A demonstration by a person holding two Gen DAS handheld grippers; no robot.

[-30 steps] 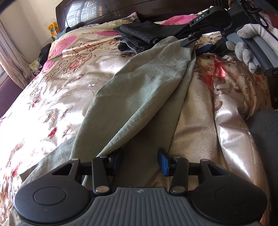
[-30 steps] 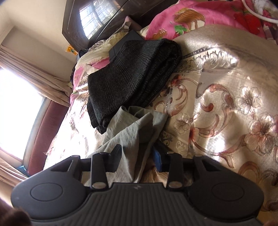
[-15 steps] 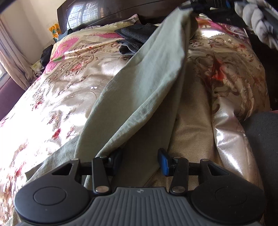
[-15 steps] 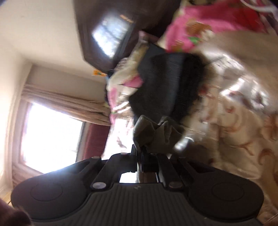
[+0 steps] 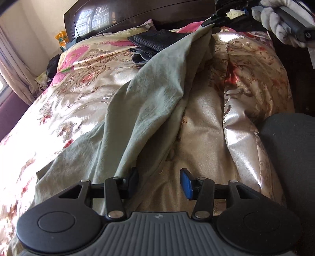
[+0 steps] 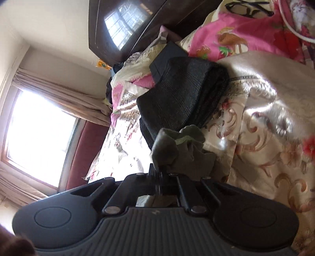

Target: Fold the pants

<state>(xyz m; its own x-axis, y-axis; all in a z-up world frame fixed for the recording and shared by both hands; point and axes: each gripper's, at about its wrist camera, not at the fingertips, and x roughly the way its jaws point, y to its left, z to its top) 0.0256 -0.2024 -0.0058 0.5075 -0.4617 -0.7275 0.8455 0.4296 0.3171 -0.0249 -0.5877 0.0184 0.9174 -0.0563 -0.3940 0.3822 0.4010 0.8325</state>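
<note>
Pale green pants (image 5: 149,102) lie stretched along the floral bedspread (image 5: 65,98). My right gripper (image 6: 167,173) is shut on the bunched far end of the pants (image 6: 177,147) and holds it lifted above the bed; it shows at the top right of the left wrist view (image 5: 214,21), held by a gloved hand. My left gripper (image 5: 159,183) is open at the near end, its left finger (image 5: 133,175) under the edge of the cloth and its blue-padded right finger (image 5: 186,184) over bare bedspread.
A folded dark garment (image 5: 157,41) (image 6: 185,94) lies on the bed near the dark wooden headboard (image 5: 126,13). A pink cartoon pillow (image 6: 236,37) is beside it. A window with curtains (image 6: 37,130) is to the left. A dark grey cushion (image 5: 291,157) sits at right.
My right gripper closed on the far end of the pants and lifted it off the bed, pulling the cloth taut. My left gripper stayed open in place.
</note>
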